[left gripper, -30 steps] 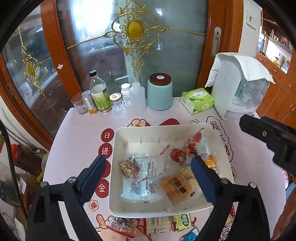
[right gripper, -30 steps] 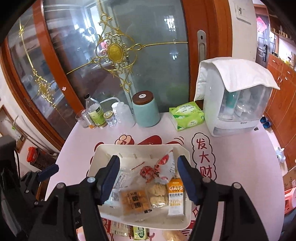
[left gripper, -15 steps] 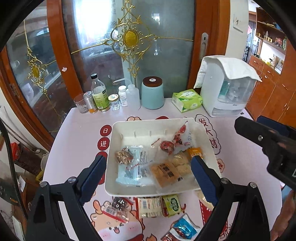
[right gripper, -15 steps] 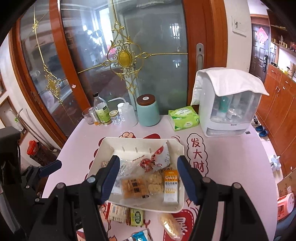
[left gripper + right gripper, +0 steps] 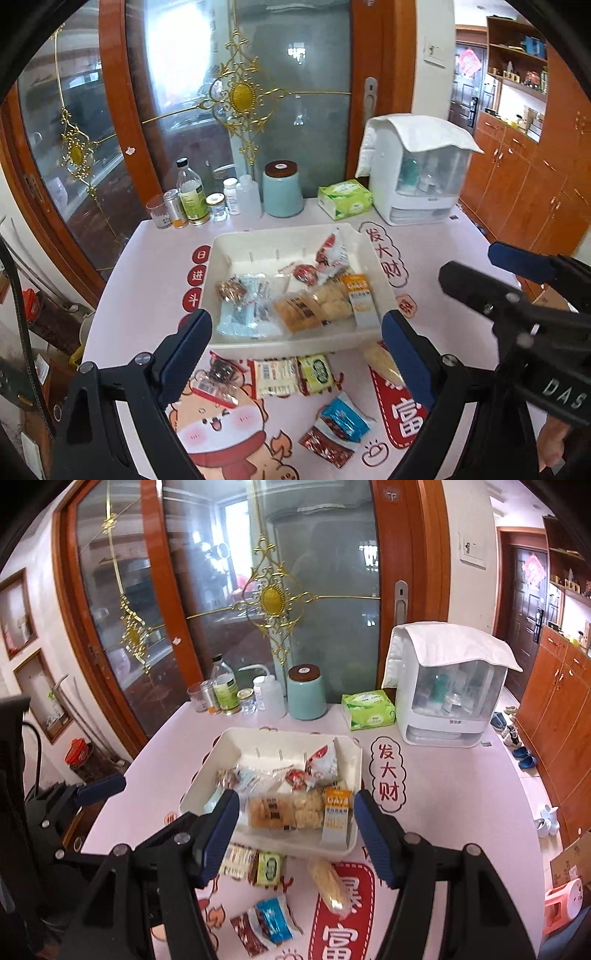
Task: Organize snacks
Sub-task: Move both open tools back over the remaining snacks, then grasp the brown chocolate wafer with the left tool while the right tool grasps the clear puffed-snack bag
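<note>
Both jaw pairs stand apart and empty: left gripper (image 5: 295,350) wide, right gripper (image 5: 295,823) less so, above the near edge of the white tray (image 5: 236,243). It sits mid-table, holding about seven wrapped snacks, among them an orange oat bar (image 5: 360,301) and a red-white pouch (image 5: 332,253). Six packets lie loose on the tablecloth (image 5: 147,258) nearer: clear (image 5: 218,380), cream (image 5: 275,376), green (image 5: 317,373), blue (image 5: 343,421), red (image 5: 325,445) and pale yellow (image 5: 328,886), the last partly hidden in the left view. Labels are illegible.
</note>
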